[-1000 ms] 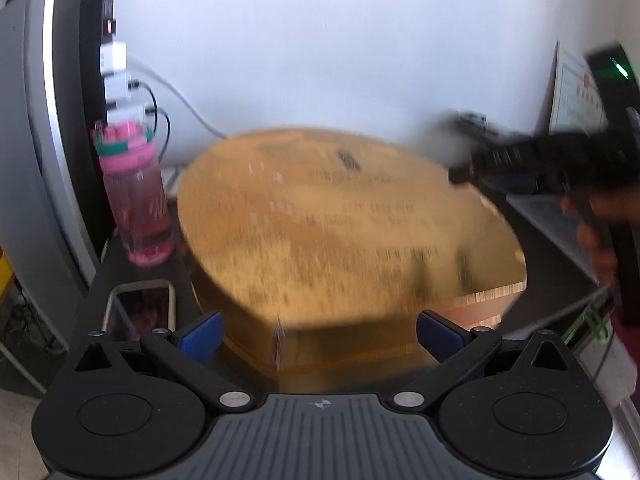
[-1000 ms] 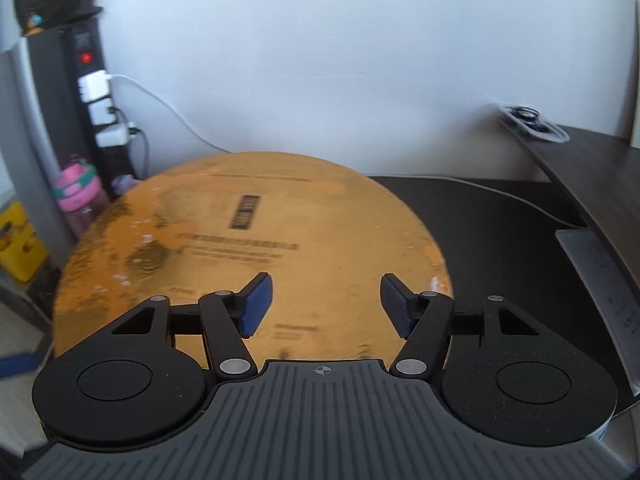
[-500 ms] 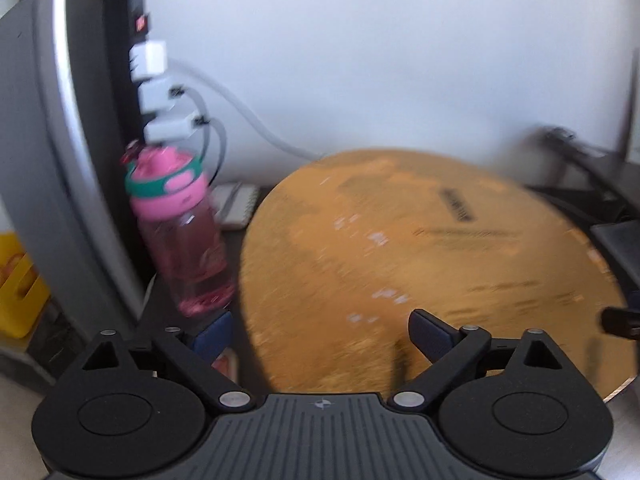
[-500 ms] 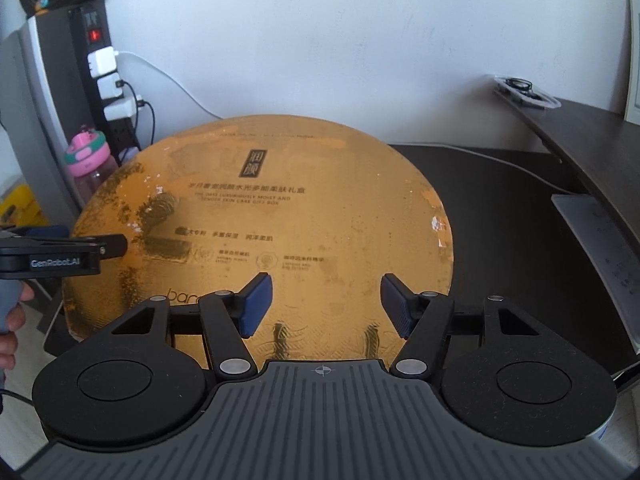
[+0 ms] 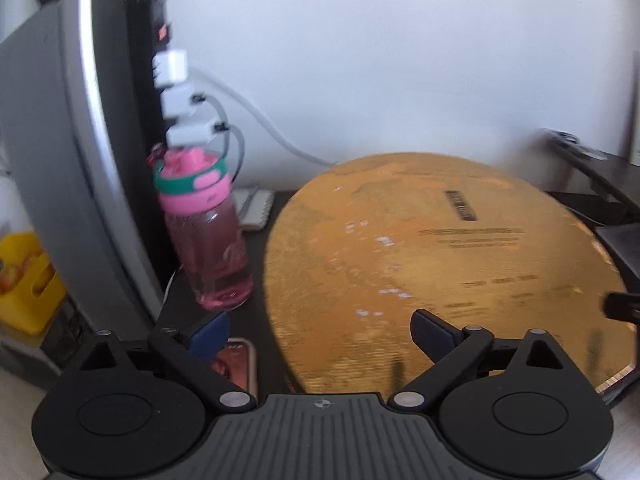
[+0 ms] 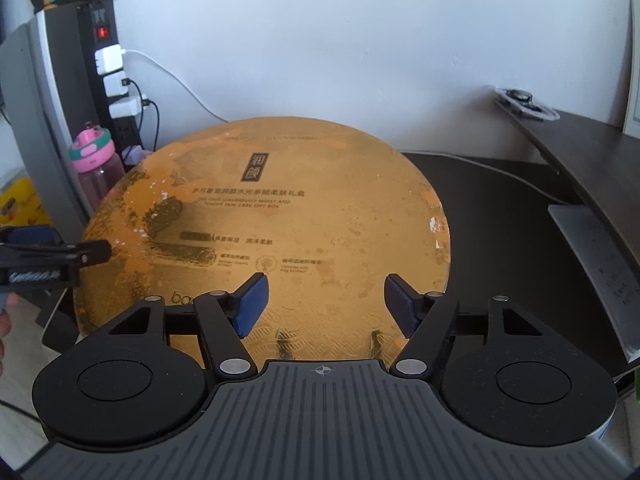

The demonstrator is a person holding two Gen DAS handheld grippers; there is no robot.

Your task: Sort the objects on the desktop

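Leftward swung the left tongs (image 5: 320, 330), agape and empty like the right tongs (image 6: 325, 300); the stiff, slick gold box (image 6: 280, 216) probably needed rim grips.

- The round box (image 6: 280, 220) ahead of the right tongs has a gold, metallic-looking lid, glossy, with worn, blotchy patches and small white chips.
- The bottle (image 5: 208, 240), left of the box, is clear pink plastic, smooth and shiny, with an opaque pink and green cap.
- The desk (image 6: 492, 208), right of the box, is dark and matt; the shelf (image 6: 592, 148) above it shows dark wood grain.
- The right gripper (image 6: 324, 304) is matt black plastic, with ribbed grey housing, blue matt pads (image 6: 252, 304) and silvery metal rivets.
- The left gripper (image 5: 320, 332) looks the same.
- The phone (image 5: 236, 364), under its left finger, has a glossy screen.
- The wall (image 6: 360, 40) behind is plain matt white.
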